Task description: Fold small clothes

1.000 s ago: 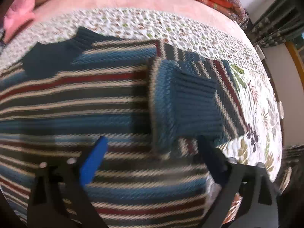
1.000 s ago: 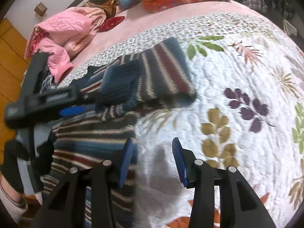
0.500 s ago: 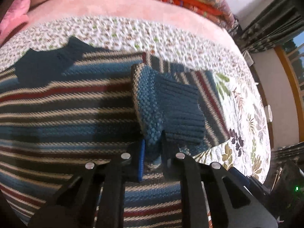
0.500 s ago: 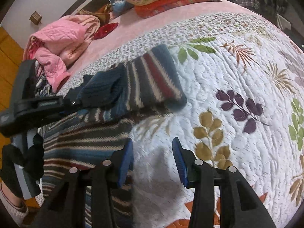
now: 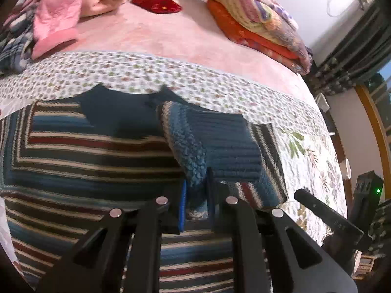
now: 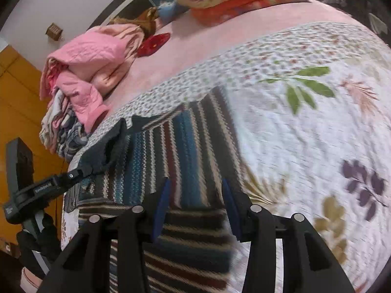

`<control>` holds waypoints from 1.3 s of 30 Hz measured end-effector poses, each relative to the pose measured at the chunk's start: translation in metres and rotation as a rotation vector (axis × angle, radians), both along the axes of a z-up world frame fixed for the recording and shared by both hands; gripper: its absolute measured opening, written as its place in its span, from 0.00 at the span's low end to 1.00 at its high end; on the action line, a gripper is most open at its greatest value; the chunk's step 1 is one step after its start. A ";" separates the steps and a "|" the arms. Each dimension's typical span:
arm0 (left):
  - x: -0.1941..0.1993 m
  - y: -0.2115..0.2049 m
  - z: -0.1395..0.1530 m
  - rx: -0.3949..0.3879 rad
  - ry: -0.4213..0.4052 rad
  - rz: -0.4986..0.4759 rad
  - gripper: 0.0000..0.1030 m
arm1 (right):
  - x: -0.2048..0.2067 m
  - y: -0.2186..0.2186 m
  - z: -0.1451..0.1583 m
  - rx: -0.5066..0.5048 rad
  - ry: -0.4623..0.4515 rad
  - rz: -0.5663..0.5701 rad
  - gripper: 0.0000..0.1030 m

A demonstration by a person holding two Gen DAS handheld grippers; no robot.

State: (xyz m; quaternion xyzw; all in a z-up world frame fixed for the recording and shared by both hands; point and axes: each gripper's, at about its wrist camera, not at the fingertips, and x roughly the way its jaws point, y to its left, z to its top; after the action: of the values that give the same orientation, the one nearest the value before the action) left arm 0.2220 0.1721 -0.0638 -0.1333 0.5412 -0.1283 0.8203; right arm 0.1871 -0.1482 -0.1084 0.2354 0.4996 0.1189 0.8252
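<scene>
Pinching sweater cuff point(image 5: 220, 146), left hand-held gripper point(image 5: 196, 204).

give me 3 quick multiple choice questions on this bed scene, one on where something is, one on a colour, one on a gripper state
1. Where is the red cushion?
A. on the pink sheet beyond the sweater
B. on the sweater
C. on the floor

2. The sweater cuff is
A. yellow
B. dark blue
C. white

3. The left gripper is
A. wide open
B. out of view
C. shut on the sleeve

Answers: 1 A, it lies near the pink jacket. 2 B, ribbed blue knit. 3 C, the fingers pinch the knit, while the right gripper is open.
</scene>
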 end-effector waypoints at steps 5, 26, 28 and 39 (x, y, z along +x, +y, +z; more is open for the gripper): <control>0.005 0.022 -0.025 0.004 0.047 0.025 0.12 | 0.017 0.022 -0.025 0.002 0.067 0.035 0.42; -0.038 0.063 -0.021 0.169 -0.064 0.066 0.44 | 0.005 0.038 -0.031 -0.033 0.098 0.032 0.45; -0.035 0.033 -0.017 0.230 -0.108 -0.026 0.54 | 0.005 0.035 -0.036 -0.017 0.110 0.022 0.45; -0.001 -0.067 -0.076 0.400 -0.001 -0.294 0.29 | 0.008 0.029 -0.048 0.024 0.129 0.014 0.45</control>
State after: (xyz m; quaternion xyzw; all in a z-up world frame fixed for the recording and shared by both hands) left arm 0.2206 0.1054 -0.1396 0.1119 0.5690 -0.1365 0.8032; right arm 0.1952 -0.1191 -0.1560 0.2489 0.5519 0.1154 0.7875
